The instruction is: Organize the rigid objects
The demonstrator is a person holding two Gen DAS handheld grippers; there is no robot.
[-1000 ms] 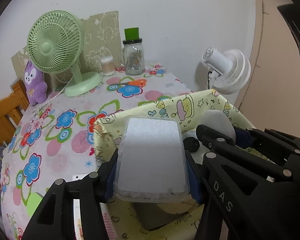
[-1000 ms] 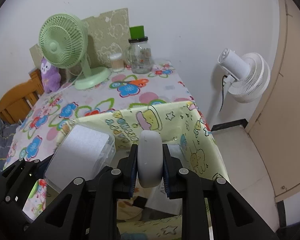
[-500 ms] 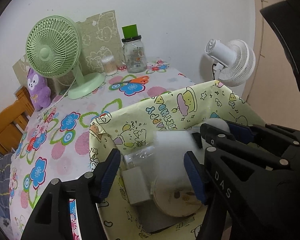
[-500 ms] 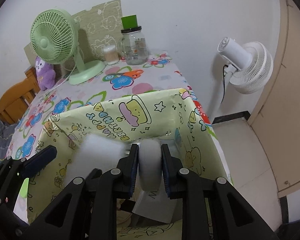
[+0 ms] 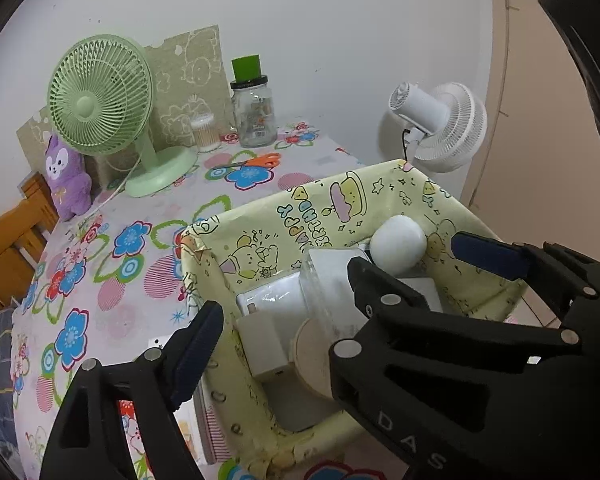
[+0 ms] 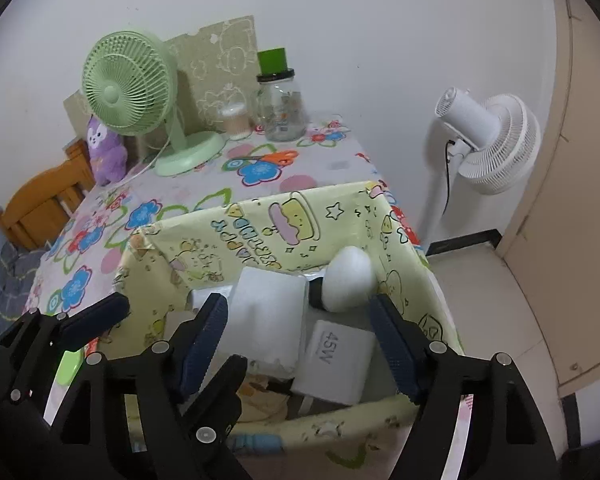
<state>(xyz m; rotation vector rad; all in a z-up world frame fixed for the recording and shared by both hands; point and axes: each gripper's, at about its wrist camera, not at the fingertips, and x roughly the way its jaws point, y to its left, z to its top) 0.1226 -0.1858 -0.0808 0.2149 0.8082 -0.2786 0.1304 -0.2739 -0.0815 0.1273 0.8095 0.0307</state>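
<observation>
Both tongs are opening, holding nothing, over the yellow box (image 6: 260,216); its white charger (image 6: 336,360) reads "45W".

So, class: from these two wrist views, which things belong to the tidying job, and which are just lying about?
Job:
- yellow cartoon box
- clear plastic case
- white rounded gadget
- 45W charger
- left hand-held gripper and right hand-held gripper, jaws opening, pressing on nothing

Lying about:
- green fan
- purple plush
- glass jar
- orange scissors
- white fan
</observation>
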